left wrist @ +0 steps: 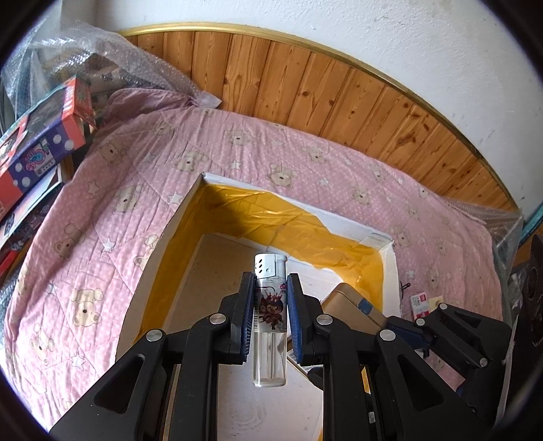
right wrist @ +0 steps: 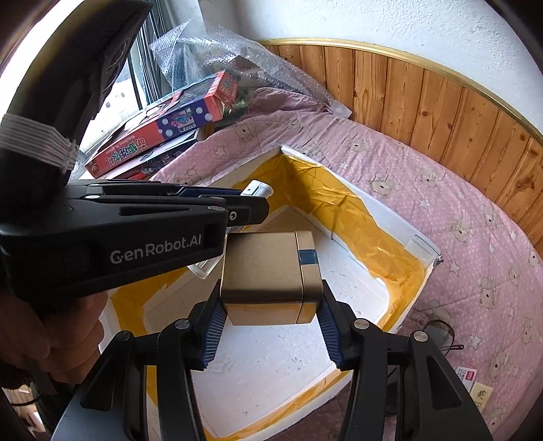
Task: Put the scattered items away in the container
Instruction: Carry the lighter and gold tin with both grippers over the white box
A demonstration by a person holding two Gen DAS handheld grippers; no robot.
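Your left tool point(left wrist: 270, 298) pinches a clear printed plastic lighter point(left wrist: 270, 305) | your right tool point(right wrist: 271, 319) clamps a smooth brass-coloured box point(right wrist: 268, 278) | both above the white foam, yellow-taped container point(right wrist: 400, 237); its near rim is hidden.

A: What lies around the edges?
B: A pink quilt point(left wrist: 101, 210) printed with bears and stars covers the bed. Behind it runs knotty wood panelling point(left wrist: 339, 98) capped by a gold trim strip point(right wrist: 441, 71), under a rough white wall point(left wrist: 373, 30).
A: And by the window?
B: Colourful toy boxes point(right wrist: 163, 132) lie stacked at the quilt's corner, with crumpled bubble wrap point(right wrist: 217, 51) heaped just behind them
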